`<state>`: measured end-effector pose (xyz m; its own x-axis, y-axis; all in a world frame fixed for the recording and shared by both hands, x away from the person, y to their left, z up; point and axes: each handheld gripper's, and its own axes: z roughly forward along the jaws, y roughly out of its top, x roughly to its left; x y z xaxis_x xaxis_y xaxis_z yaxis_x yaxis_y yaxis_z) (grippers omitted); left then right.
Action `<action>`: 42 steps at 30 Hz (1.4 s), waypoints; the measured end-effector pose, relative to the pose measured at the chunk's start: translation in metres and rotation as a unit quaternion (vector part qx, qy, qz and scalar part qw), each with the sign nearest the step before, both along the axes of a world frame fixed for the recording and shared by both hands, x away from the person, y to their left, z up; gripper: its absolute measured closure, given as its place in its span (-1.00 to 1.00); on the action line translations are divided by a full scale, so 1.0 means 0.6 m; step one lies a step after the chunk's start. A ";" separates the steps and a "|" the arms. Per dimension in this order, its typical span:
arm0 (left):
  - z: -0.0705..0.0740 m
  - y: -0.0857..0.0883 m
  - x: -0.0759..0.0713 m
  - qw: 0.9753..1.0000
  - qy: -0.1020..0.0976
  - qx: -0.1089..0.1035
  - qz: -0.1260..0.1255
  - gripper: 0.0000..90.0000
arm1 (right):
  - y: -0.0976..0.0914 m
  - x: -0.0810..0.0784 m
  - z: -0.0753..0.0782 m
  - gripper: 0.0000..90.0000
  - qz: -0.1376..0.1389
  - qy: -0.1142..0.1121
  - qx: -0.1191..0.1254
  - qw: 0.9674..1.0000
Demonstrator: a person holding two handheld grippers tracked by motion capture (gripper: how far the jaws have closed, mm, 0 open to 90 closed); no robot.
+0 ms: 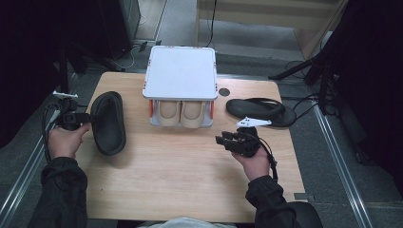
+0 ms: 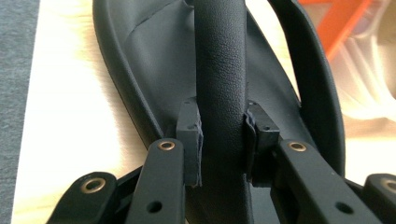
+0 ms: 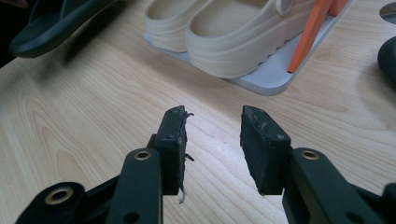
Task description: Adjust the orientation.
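Hands come in from the near edge of the worktop [image 1: 190, 185]. Left tool [image 1: 84, 118] pinches the strap of a black sandal [image 1: 109, 122], tipped on its side at the left; right tool [image 3: 212, 140] hovers with jaws spread and empty over bare wood. Its mate, the second black sandal [image 1: 260, 110], lies flat at the far right. Between them stands a white shoe rack [image 1: 180, 71] with beige clogs [image 1: 180, 113] on its lower shelf. Pick-up looks under way; next, probably, carrying the sandal rightward onto the rack's top.
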<state>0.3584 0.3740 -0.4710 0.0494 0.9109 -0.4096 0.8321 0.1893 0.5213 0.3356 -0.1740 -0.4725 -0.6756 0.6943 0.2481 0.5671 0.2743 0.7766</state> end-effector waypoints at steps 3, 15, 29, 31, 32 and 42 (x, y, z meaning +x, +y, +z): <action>0.007 -0.007 -0.013 1.000 -0.004 -0.008 -0.007 0.60 | -0.002 0.000 0.001 0.37 -0.002 -0.001 0.003 1.000; 0.028 -0.065 -0.073 0.998 -0.021 -0.012 -0.049 0.59 | -0.013 0.003 0.005 0.37 -0.013 -0.001 0.011 1.000; 0.025 -0.135 -0.139 0.994 -0.026 -0.006 -0.102 0.59 | -0.015 0.011 0.006 0.37 -0.017 -0.003 0.012 1.000; 0.023 -0.146 -0.147 0.994 -0.026 -0.006 -0.110 0.59 | -0.014 0.012 0.007 0.37 -0.017 -0.003 0.012 1.000; 0.021 -0.150 -0.151 0.993 -0.025 -0.006 -0.113 0.59 | -0.014 0.012 0.007 0.37 -0.016 -0.003 0.013 1.000; -0.001 -0.202 -0.173 0.988 -0.012 -0.006 -0.153 0.58 | -0.015 0.014 0.007 0.37 -0.017 -0.004 0.014 1.000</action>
